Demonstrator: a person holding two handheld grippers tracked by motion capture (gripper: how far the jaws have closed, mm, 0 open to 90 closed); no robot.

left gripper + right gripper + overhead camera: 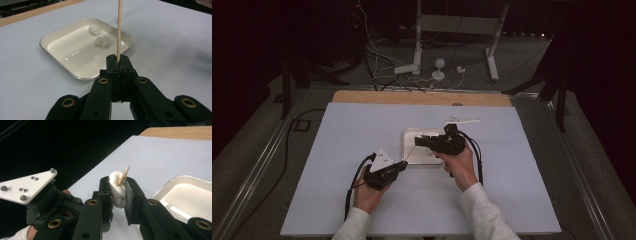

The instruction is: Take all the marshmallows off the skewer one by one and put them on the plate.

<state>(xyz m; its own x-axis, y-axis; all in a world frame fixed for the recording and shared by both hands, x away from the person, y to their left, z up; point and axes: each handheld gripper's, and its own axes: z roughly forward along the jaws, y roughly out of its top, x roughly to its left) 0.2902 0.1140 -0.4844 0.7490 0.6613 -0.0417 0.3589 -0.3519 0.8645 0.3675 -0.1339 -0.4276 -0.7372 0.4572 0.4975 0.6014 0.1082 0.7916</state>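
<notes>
Your left gripper (pixel 401 165) is clamped tight on the near end of a thin wooden skewer (pixel 119 30), jaws fully together around it, and it sits on the near side of the pale blue table (pixel 337 165), just left of the white tray (pixel 62 40). From there the skewer slants up and to the right, over the tray, toward your right gripper (pixel 418 142), which you hold above the tray's middle. That right gripper is closed on a soft white marshmallow (pixel 118 191), its pads squeezing the piece from both sides. In the right gripper view the skewer's pointed tip pokes out of the top of the marshmallow, so the piece is pierced through while the jaws pinch it. Your left gripper, with its white three-cornered plate, shows at the left of that view. Two more marshmallows (pixel 95 29) (pixel 102 41) lie in the tray near its far right corner, close together but not touching, with the skewer passing just to their right in the left gripper view.
</notes>
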